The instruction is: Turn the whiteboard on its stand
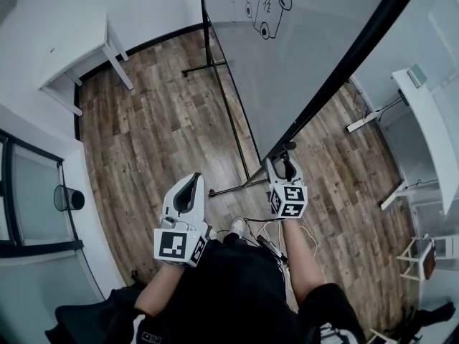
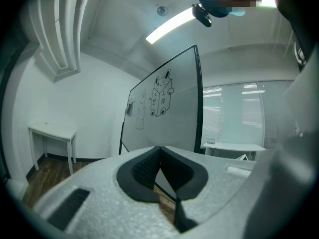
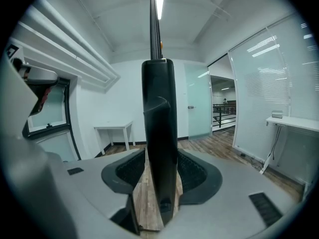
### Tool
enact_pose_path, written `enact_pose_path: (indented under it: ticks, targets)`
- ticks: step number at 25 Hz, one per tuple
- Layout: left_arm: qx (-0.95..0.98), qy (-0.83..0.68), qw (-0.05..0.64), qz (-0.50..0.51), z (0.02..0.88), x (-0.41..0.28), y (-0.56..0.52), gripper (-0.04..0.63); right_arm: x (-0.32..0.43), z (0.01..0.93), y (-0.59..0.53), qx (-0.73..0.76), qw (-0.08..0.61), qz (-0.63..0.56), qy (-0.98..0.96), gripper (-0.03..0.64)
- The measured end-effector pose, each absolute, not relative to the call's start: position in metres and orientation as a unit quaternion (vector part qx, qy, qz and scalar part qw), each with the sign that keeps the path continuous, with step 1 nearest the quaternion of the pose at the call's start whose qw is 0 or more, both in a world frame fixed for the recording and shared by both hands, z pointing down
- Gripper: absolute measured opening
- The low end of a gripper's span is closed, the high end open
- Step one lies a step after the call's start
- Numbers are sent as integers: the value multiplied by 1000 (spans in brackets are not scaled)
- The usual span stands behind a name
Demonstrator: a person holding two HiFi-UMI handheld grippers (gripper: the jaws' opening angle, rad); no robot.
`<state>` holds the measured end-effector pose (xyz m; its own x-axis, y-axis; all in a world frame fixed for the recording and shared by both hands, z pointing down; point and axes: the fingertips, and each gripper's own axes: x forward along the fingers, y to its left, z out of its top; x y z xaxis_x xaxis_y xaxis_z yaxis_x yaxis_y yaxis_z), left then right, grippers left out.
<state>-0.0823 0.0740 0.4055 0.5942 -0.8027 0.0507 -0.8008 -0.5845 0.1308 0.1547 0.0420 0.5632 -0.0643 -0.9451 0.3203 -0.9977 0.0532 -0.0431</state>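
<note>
r gripper [image 1: 286, 155] pinches the black side frame [image 3: 159, 133] of the whiteboard [image 1: 315, 41], which sits on its stand [image 1: 208, 49] over wood floor [image 1: 158, 120]. l gripper [image 1: 191, 181] is nearby, clear of the board, jaws pressed together w/ nothing between.

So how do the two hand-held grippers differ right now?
The left gripper has its jaws shut together on nothing; the right gripper has its jaws clamped on the whiteboard's black frame. The left gripper is held clear of that frame, while the right gripper sits right at it. Both are white and hand-held.
</note>
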Motion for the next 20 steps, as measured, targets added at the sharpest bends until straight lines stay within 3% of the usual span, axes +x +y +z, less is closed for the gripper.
enact_pose_path:
  ticks: [10, 20]
  targets:
    - [894, -442, 71, -16, 404, -88, 75, 12, 162, 548, 72, 706, 92, 135, -690, 190]
    - [891, -447, 76, -16, 408, -96, 74, 12, 134, 498, 101, 701, 51, 105, -704, 52]
